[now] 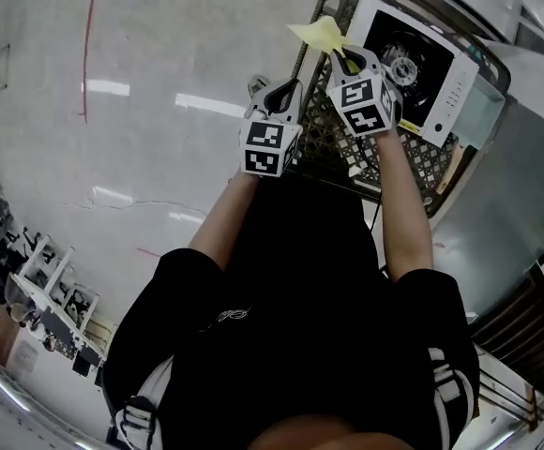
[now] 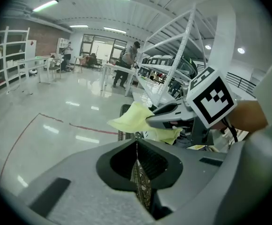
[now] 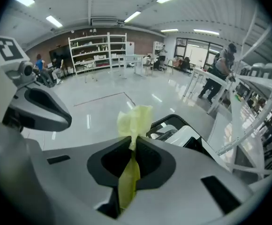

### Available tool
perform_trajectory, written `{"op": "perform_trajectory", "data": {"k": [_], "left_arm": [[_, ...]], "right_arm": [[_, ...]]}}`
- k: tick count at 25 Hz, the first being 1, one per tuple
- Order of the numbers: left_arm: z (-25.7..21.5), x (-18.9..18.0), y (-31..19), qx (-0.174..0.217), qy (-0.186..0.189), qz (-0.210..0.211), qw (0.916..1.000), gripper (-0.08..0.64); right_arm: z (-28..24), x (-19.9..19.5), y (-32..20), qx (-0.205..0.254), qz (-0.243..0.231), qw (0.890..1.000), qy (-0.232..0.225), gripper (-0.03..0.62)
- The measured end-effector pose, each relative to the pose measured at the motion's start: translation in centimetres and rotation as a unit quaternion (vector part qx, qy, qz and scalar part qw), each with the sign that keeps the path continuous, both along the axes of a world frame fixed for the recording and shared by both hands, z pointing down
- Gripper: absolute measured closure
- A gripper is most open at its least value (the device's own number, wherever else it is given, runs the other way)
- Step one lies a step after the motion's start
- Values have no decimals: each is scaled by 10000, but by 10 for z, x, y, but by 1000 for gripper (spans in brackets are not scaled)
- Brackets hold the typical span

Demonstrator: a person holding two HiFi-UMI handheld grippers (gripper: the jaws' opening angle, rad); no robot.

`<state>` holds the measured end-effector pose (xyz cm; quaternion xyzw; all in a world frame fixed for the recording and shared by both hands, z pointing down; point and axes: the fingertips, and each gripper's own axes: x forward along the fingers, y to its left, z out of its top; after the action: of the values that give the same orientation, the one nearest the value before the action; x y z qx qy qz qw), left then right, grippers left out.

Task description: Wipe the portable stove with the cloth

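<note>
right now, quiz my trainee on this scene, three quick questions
1. True or false: the left gripper holds the cloth.
2. The right gripper is: A open, B shut on the cloth, C shut on nothing.
3. Does the cloth touch the stove?
Key: 1 false, its jaws are shut on nothing; 2 B; 3 no, it is held clear of the stove.
</note>
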<state>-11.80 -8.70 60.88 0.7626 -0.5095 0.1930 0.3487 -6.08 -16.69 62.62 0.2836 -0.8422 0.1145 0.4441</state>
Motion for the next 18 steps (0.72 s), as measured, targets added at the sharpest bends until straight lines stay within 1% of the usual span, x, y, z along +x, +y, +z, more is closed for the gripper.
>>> {"op": "perform_trajectory", "data": {"k": [3,6,9,18], "left_arm": [[4,-5,1,-45,4,-4,10000,538],[5,-3,-1,-56,25,-7,10000,538],[2,4,-6,-9,46,36,10000,538],[-1,35,-12,57,106,277,9995,538]], "right_arm": [[12,4,2,-1,-272,9988,418,571],[17,12,3,23,-316,9975,638,570],[18,21,1,102,-237,9972,703,571],[13,54,-4,196,72,9973,698,569]]}}
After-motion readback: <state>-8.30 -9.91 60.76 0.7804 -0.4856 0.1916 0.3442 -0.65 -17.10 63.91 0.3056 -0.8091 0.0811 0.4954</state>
